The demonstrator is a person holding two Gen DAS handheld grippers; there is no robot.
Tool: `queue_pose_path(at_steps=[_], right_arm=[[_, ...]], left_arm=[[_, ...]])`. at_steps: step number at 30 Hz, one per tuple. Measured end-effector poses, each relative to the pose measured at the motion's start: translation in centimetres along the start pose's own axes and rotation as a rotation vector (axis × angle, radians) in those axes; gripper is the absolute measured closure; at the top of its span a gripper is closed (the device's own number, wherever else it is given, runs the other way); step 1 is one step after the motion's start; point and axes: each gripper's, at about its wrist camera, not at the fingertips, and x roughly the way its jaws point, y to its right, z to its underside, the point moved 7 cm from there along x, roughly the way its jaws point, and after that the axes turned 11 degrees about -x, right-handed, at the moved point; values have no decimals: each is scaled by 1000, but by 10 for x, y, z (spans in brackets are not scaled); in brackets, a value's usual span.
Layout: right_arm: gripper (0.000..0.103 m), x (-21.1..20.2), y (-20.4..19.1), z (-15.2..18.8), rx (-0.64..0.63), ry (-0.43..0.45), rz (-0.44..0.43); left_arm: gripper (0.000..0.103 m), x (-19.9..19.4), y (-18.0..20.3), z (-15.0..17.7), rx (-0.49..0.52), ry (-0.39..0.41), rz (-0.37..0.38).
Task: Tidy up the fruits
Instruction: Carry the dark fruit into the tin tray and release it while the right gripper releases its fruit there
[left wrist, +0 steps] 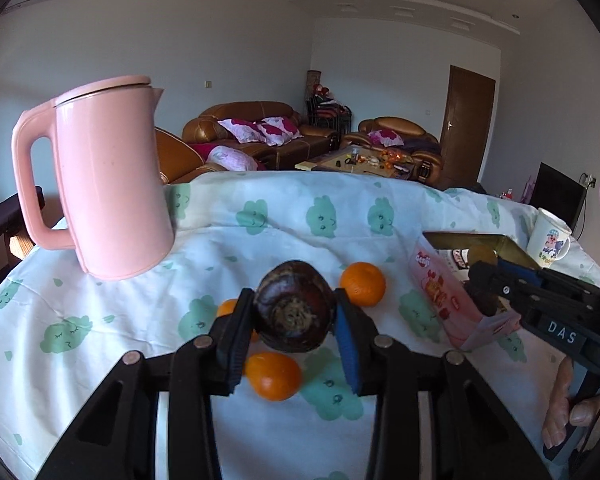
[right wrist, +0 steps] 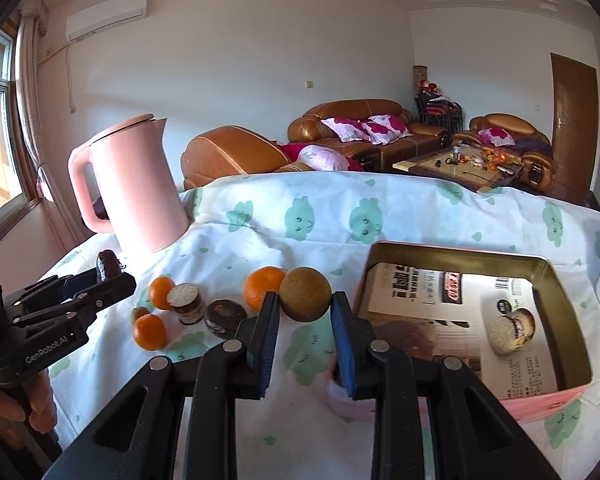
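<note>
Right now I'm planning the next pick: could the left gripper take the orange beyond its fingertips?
Probably not yet: the left gripper is shut on a dark brown fruit, though the orange lies unobstructed.

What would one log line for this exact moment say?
left gripper: shut on dark brown fruit | right gripper: shut on yellow-brown round fruit | pink tin box: open, beside right gripper | tangerines: on tablecloth

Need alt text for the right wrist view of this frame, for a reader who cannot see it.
The right hand-held gripper holds a round brownish-yellow fruit between its fingers above a cloud-print tablecloth, beside an open pink box. Oranges and round chocolate-coloured pieces lie to the left; the left hand-held gripper grips a dark piece near a pink kettle.
</note>
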Motion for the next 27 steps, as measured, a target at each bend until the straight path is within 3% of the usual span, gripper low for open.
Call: queue_pose_path(at_steps=[16,24,27], right_arm=[[75,-8,109,10,67,-27,171],[75,-2,163,19,114,-65,234],[75,6,170,24,121,-91,218]], left_arm=[[63,53,143,9,101,-99,121],[63,86,190,17,144,-136,108],[63,100,203,22,144,-161,99]])
